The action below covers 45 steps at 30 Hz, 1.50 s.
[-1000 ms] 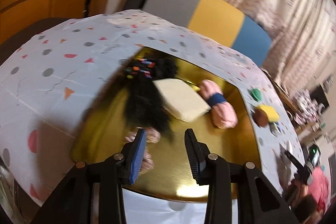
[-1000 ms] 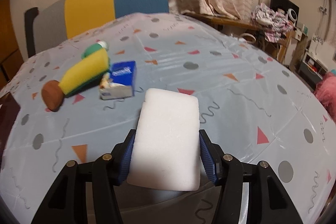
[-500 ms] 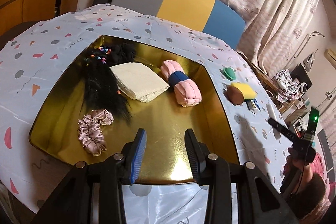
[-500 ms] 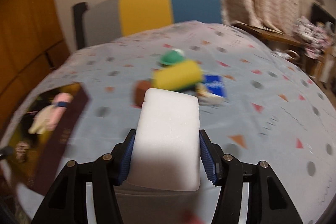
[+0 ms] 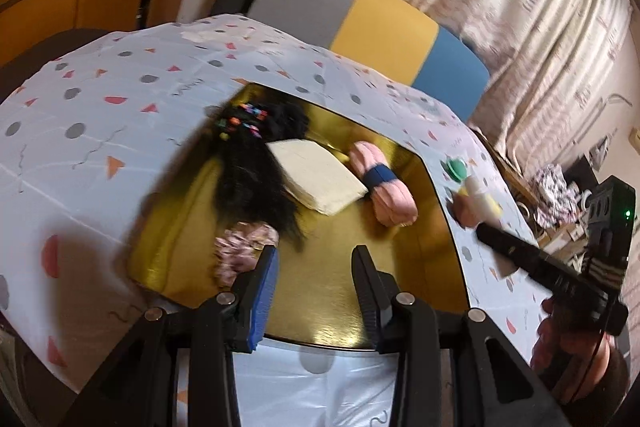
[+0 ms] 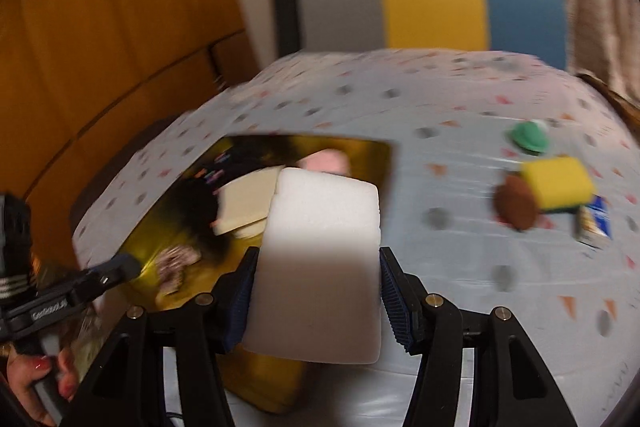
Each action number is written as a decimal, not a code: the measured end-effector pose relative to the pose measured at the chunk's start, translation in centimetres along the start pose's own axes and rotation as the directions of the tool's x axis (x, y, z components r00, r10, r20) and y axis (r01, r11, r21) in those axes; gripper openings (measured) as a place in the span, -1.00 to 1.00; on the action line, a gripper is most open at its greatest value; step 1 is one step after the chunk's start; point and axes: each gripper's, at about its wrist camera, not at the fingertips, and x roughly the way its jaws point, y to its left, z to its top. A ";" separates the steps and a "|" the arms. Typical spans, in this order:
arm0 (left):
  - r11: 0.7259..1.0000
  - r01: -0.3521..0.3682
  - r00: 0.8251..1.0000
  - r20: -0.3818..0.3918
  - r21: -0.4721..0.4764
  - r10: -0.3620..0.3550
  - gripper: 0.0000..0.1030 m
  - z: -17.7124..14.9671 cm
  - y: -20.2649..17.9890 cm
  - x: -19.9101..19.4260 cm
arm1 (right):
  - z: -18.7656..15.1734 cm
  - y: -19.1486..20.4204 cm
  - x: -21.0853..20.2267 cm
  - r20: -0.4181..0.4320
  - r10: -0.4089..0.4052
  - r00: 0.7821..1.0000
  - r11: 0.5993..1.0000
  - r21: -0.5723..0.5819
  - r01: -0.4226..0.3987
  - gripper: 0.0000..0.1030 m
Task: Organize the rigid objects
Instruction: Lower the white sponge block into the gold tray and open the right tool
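My right gripper (image 6: pixel 316 291) is shut on a white foam block (image 6: pixel 320 267) and holds it above the near right corner of the gold tray (image 6: pixel 372 159). In the left wrist view the block (image 5: pixel 482 197) shows at the tip of the right gripper (image 5: pixel 486 231), over the tablecloth beside the tray's right edge. My left gripper (image 5: pixel 314 267) is open and empty over the tray's (image 5: pixel 320 303) near edge. The tray holds a black wig (image 5: pixel 252 179), a cream cloth (image 5: pixel 320 179), a pink roll with a blue band (image 5: pixel 384 183) and a pink scrunchie (image 5: pixel 240 247).
On the patterned tablecloth (image 6: pixel 460 259) right of the tray lie a green cap (image 6: pixel 530 137), a yellow sponge (image 6: pixel 558 181), a brown round thing (image 6: pixel 516 207) and a blue packet (image 6: pixel 596 223). A grey, yellow and blue chair (image 6: pixel 432 11) stands behind the table.
My right gripper has swung left with the foam block, from over the open tablecloth to the tray's corner. The left gripper's view shifted over the tray; it stays open.
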 end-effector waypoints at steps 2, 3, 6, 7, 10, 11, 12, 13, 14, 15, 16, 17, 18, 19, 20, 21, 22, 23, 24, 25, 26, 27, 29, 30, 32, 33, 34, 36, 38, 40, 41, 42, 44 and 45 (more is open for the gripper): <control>1.000 -0.011 1.000 0.013 -0.018 0.011 -0.27 0.1 0.6 -0.4 | 0.1 2.0 1.5 -0.045 0.024 0.999 0.999 -0.028 -0.026 0.13; 0.999 -0.018 1.000 0.021 -0.030 0.018 -0.27 0.2 1.1 -0.6 | 0.2 3.1 2.5 -0.077 0.035 0.996 0.998 -0.042 -0.038 0.13; 0.997 -0.031 0.998 0.043 -0.077 0.034 -0.27 0.7 2.5 -1.4 | 0.2 5.3 4.9 -0.155 0.061 0.986 0.996 -0.049 -0.069 0.13; 0.996 -0.032 0.998 0.048 -0.087 0.037 -0.27 0.8 2.8 -1.6 | 0.1 5.8 5.5 -0.174 0.063 0.983 0.996 -0.047 -0.072 0.13; 0.993 -0.039 0.997 0.064 -0.109 0.046 -0.27 1.0 3.6 -2.1 | 0.0 7.5 7.7 -0.227 0.047 0.973 0.997 -0.043 -0.058 0.13; 0.993 -0.040 0.996 0.070 -0.114 0.049 -0.27 1.0 3.8 -2.3 | 0.1 7.9 8.3 -0.237 0.032 0.971 0.998 -0.042 -0.043 0.13; 0.992 -0.040 0.996 0.075 -0.119 0.050 -0.27 1.0 4.1 -2.5 | -0.1 8.3 8.7 -0.242 0.022 0.970 0.999 -0.042 -0.033 0.13; 0.991 -0.040 0.996 0.078 -0.125 0.050 -0.27 1.1 4.3 -2.6 | -0.1 8.7 9.2 -0.249 0.020 0.968 0.999 -0.040 -0.031 0.13; 0.991 -0.039 0.996 0.080 -0.130 0.050 -0.27 1.1 4.3 -2.7 | -0.2 9.0 9.7 -0.259 0.021 0.966 0.999 -0.036 -0.031 0.14; 0.990 -0.038 0.995 0.083 -0.136 0.049 -0.27 1.1 4.5 -2.8 | -0.3 9.4 10.2 -0.270 0.022 0.963 0.999 -0.027 -0.031 0.17; 0.990 -0.037 0.995 0.085 -0.138 0.049 -0.27 1.1 4.5 -2.9 | -0.5 9.6 10.6 -0.278 0.026 0.960 0.999 -0.017 -0.032 0.17; 0.990 -0.037 0.995 0.085 -0.139 0.049 -0.27 1.1 4.6 -2.9 | -0.5 9.7 10.7 -0.283 0.032 0.959 0.999 -0.011 -0.037 0.18; 0.989 -0.036 0.995 0.085 -0.140 0.048 -0.27 1.1 4.6 -2.9 | -0.7 9.9 10.7 -0.288 0.046 0.957 0.999 -0.003 -0.048 0.20; 0.989 -0.034 0.995 0.086 -0.140 0.047 -0.27 1.1 4.6 -3.0 | -0.7 9.9 10.6 -0.288 0.052 0.956 0.999 0.003 -0.054 0.24; 0.989 -0.034 0.995 0.087 -0.141 0.046 -0.27 1.1 4.6 -3.0 | -0.7 9.8 10.2 -0.280 0.054 0.958 0.999 0.010 -0.054 0.39; 0.990 -0.033 0.995 0.087 -0.140 0.046 -0.27 1.1 4.6 -3.0 | -0.7 9.6 9.6 -0.263 0.055 0.963 0.999 0.017 -0.052 0.52; 0.990 -0.031 0.995 0.086 -0.141 0.044 -0.27 1.1 4.6 -3.0 | -0.7 9.3 8.8 -0.243 0.064 0.968 0.998 0.025 -0.060 0.55; 0.989 -0.031 0.995 0.086 -0.142 0.043 -0.27 1.0 4.6 -2.9 | -0.7 9.0 8.1 -0.227 0.076 0.971 0.997 0.032 -0.071 0.56; 0.989 -0.030 0.995 0.085 -0.143 0.042 -0.27 1.0 4.5 -2.9 | -0.5 9.0 7.7 -0.215 0.084 0.973 0.996 0.036 -0.078 0.56; 0.989 -0.027 0.996 0.082 -0.142 0.039 -0.27 0.9 4.4 -2.7 | -0.4 8.8 7.0 -0.200 0.091 0.976 0.996 0.038 -0.085 0.57; 0.990 -0.024 0.996 0.079 -0.141 0.036 -0.27 0.9 4.4 -2.6 | -0.3 8.6 6.4 -0.182 0.094 0.979 0.995 0.037 -0.088 0.57; 0.990 -0.015 0.997 0.072 -0.140 0.025 -0.27 0.7 4.2 -2.5 | -0.2 8.2 5.4 -0.155 0.092 0.984 0.996 0.035 -0.088 0.58; 0.990 -0.003 0.998 0.065 -0.138 0.012 -0.27 0.6 3.8 -2.3 | -0.1 7.3 4.0 -0.107 0.077 0.991 0.997 0.034 -0.074 0.61; 0.991 0.003 0.998 0.058 -0.131 0.004 -0.27 0.5 3.5 -2.2 | 0.0 6.7 3.3 -0.082 0.061 0.995 0.998 0.039 -0.058 0.61; 0.994 0.013 0.999 0.048 -0.112 -0.007 -0.27 0.3 2.6 -1.9 | 0.0 5.3 2.1 -0.049 0.033 0.998 0.998 0.054 -0.030 0.61; 0.995 0.017 0.999 0.041 -0.100 -0.013 -0.27 0.3 2.2 -1.7 | 0.0 4.8 1.7 -0.039 0.020 0.999 0.998 0.060 -0.017 0.61; 0.996 0.021 0.999 0.035 -0.090 -0.018 -0.27 0.2 1.8 -1.6 | 0.2 4.1 1.3 -0.028 0.002 1.000 0.997 0.071 0.000 0.61; 0.997 0.041 0.999 0.019 -0.060 -0.040 -0.27 0.0 0.5 -1.2 | 0.1 2.5 0.6 -0.015 -0.028 1.000 0.995 0.096 0.029 0.61; 0.997 0.064 0.998 0.003 -0.031 -0.064 -0.27 -0.1 -0.5 -0.9 | -0.3 0.7 -0.1 -0.007 -0.071 0.997 0.990 0.126 0.071 0.61; 0.994 0.111 0.994 -0.019 0.008 -0.111 -0.27 -0.4 -2.0 -0.5 | -1.0 -1.0 -0.6 -0.004 -0.112 0.994 0.982 0.154 0.111 0.61; 0.993 0.120 0.992 -0.027 0.018 -0.120 -0.27 -0.5 -2.5 -0.3 | -1.6 -2.3 -0.8 -0.009 -0.140 0.990 0.976 0.170 0.140 0.61; 0.991 0.131 0.991 -0.039 0.035 -0.129 -0.27 -0.6 -3.2 -0.1 | -1.9 -3.4 -1.0 -0.017 -0.158 0.987 0.971 0.181 0.158 0.61; 0.987 0.147 0.988 -0.061 0.071 -0.143 -0.26 -0.9 -4.7 0.3 | -3.2 -6.1 -1.1 -0.045 -0.193 0.980 0.957 0.214 0.198 0.61; 0.984 0.153 0.986 -0.072 0.088 -0.147 -0.24 -1.1 -5.4 0.5 | -3.7 -7.2 -1.2 -0.053 -0.206 0.977 0.950 0.228 0.213 0.61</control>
